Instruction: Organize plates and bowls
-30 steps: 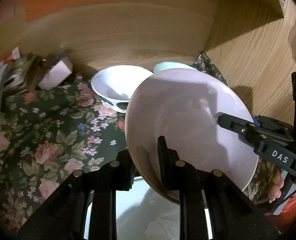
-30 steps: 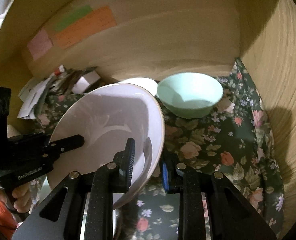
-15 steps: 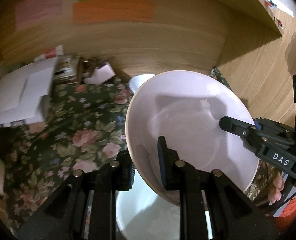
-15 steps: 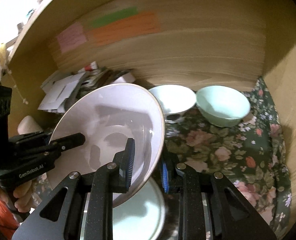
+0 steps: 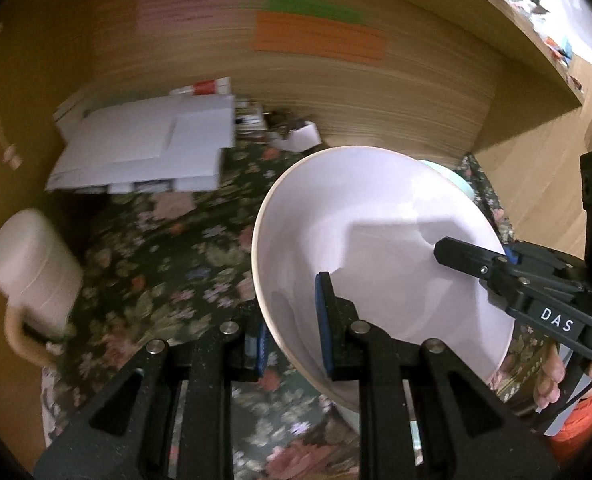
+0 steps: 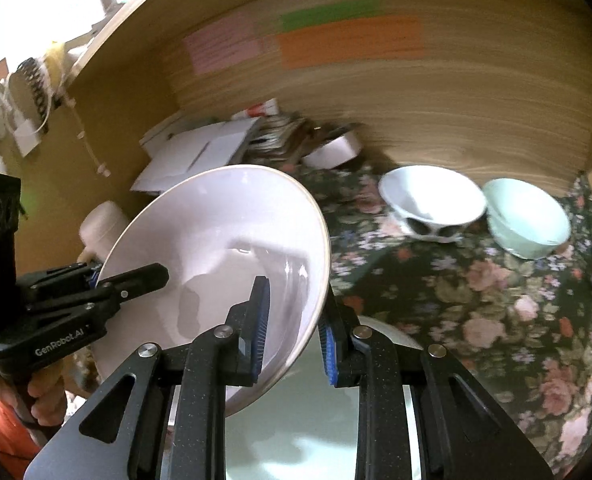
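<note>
Pale pink bowl [image 6: 215, 248] held tilted in the air above the floral tablecloth [image 6: 496, 320], rim gripped from two sides. Left gripper [image 5: 291, 340] clamped on the rim: one pad inside the bowl, one outside. Right gripper [image 6: 293, 334] likewise clamped on the opposite rim, pads either side of the wall. A pale plate [image 6: 308, 432] lies on the cloth directly below the right gripper. Farther back on the cloth: white bowl [image 6: 432, 200] and mint-green bowl [image 6: 528, 220], just beside each other, near the wooden back panel [image 6: 416, 100]. White papers [image 5: 143, 148] stacked at back left; cream mug [image 5: 31, 276] at left, blurred.
</note>
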Demonstrator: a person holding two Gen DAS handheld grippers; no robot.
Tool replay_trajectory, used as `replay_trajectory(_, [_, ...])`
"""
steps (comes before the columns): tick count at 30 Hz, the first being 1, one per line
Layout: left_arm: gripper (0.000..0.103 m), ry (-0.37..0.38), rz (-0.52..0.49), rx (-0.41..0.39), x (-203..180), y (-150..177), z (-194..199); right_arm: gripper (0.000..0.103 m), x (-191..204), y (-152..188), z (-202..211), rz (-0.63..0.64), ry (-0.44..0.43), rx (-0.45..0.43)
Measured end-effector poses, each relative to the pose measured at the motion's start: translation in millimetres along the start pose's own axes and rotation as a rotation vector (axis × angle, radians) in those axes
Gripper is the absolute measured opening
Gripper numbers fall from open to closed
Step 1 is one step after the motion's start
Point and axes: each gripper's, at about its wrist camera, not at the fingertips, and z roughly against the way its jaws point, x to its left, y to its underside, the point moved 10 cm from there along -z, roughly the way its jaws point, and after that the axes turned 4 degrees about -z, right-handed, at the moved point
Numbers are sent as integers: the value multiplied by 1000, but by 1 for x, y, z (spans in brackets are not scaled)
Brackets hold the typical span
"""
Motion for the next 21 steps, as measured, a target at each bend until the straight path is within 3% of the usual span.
replay_trajectory(11, [20,-68,74,5,53,33,25,21,57,13,-26,61,-72,60])
replay_trajectory(21, [20,-99,138,28,84,61,27,21,84,34,-55,109,-94,143])
